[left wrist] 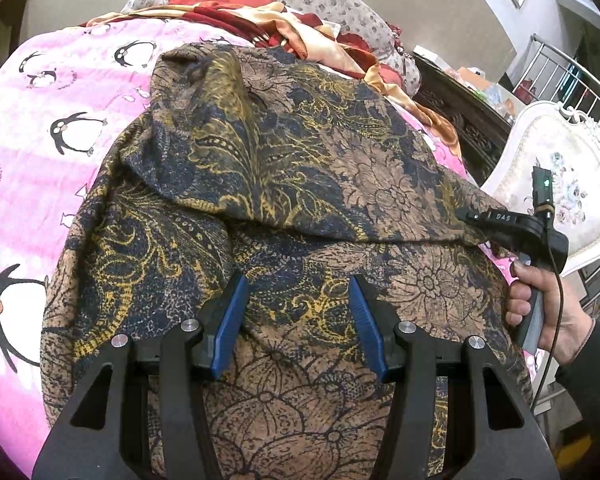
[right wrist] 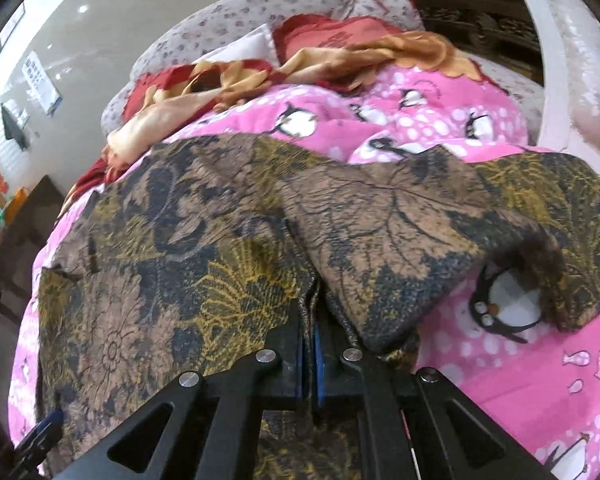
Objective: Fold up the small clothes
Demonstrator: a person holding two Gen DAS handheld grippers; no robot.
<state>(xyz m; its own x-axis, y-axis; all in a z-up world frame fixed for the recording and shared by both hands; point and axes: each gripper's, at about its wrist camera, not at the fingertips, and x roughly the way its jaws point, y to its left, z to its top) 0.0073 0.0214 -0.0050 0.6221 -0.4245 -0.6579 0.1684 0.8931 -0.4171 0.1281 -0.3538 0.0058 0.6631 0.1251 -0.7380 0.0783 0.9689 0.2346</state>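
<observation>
Pinching garment (right wrist: 228,216), right gripper (right wrist: 310,344)

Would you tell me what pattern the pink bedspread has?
Black-and-white penguins on the pink bedspread, clearest in the left wrist view.

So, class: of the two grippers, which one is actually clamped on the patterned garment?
The right gripper: its fingers are shut on the brown floral garment's edge. The left gripper hovers open above the cloth.

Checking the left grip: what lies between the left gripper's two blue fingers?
Only the patterned garment: the left gripper is open above it, gripping nothing, as the left wrist view shows.
</observation>
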